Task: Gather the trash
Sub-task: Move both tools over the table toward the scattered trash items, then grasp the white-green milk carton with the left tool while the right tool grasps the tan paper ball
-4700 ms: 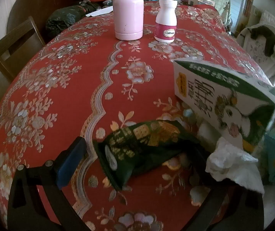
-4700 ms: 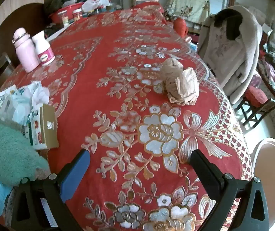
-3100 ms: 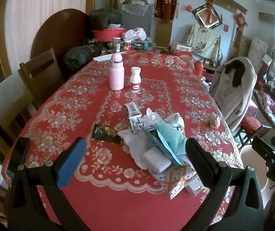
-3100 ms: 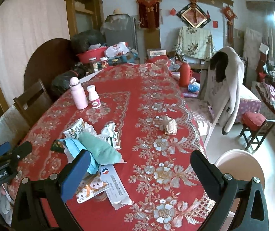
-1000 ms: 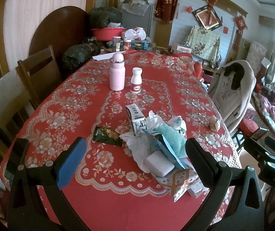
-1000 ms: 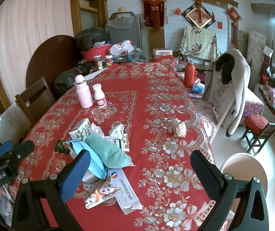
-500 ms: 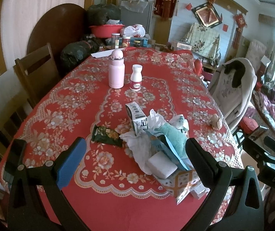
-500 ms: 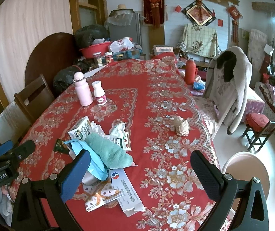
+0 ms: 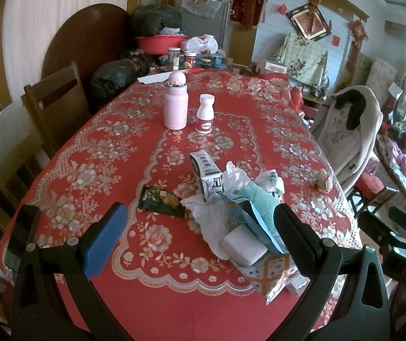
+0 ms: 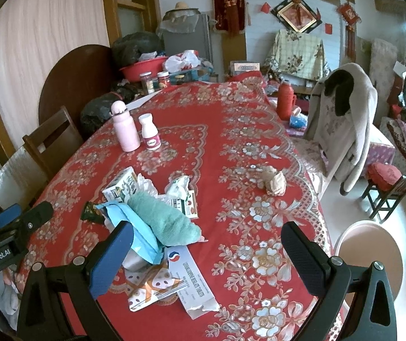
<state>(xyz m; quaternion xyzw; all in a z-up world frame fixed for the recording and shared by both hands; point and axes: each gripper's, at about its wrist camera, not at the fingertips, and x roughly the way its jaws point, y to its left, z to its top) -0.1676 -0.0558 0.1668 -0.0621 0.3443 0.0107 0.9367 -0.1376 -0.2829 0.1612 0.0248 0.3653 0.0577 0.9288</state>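
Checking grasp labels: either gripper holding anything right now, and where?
Nothing held. Left gripper and right gripper are both open, above the table.

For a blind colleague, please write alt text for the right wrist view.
A pile of trash lies on a red floral tablecloth, with the open, empty right claw above the near edge. Farther off stand a pink bottle and a crumpled brown paper.

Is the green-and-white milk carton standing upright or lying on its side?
Lying on its side: the green-and-white milk carton rests lengthwise on the red floral tablecloth, against crumpled white tissue.
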